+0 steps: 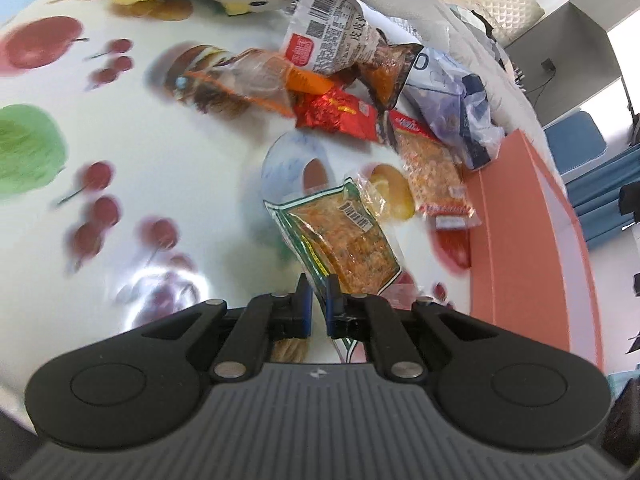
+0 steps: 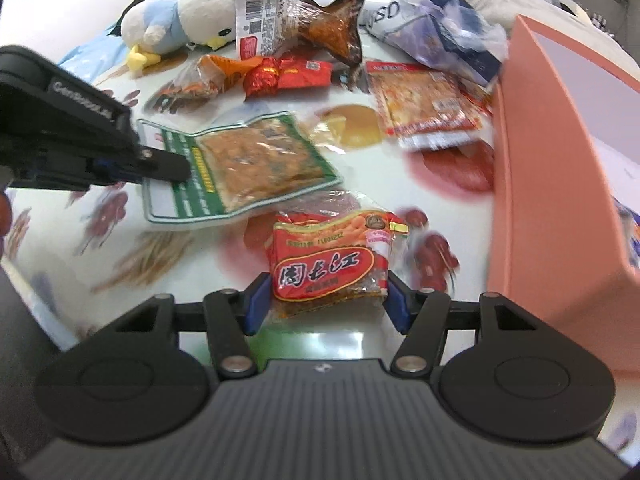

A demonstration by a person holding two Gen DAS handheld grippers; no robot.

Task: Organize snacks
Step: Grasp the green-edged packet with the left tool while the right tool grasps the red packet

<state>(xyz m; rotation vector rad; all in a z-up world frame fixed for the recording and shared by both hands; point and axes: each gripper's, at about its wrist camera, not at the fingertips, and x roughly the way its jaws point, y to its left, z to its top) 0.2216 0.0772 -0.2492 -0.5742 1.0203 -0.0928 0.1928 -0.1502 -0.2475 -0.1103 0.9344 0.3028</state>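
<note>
My left gripper (image 1: 319, 300) is shut on the edge of a green-bordered snack packet (image 1: 340, 236) and holds it above the fruit-print tablecloth. The same packet (image 2: 248, 164) shows in the right wrist view with the left gripper (image 2: 168, 168) clamped on its left end. My right gripper (image 2: 324, 300) has its fingers against both sides of a red snack packet (image 2: 328, 264), held just above the table. An open orange box (image 2: 556, 184) stands at the right.
Several more snack packets lie in a pile at the back: a red foil one (image 2: 288, 74), a red-trimmed clear one (image 2: 424, 100), a white-labelled one (image 2: 264, 24), a blue plastic bag (image 2: 444, 28). A plush bird (image 2: 180, 24) lies at the back left.
</note>
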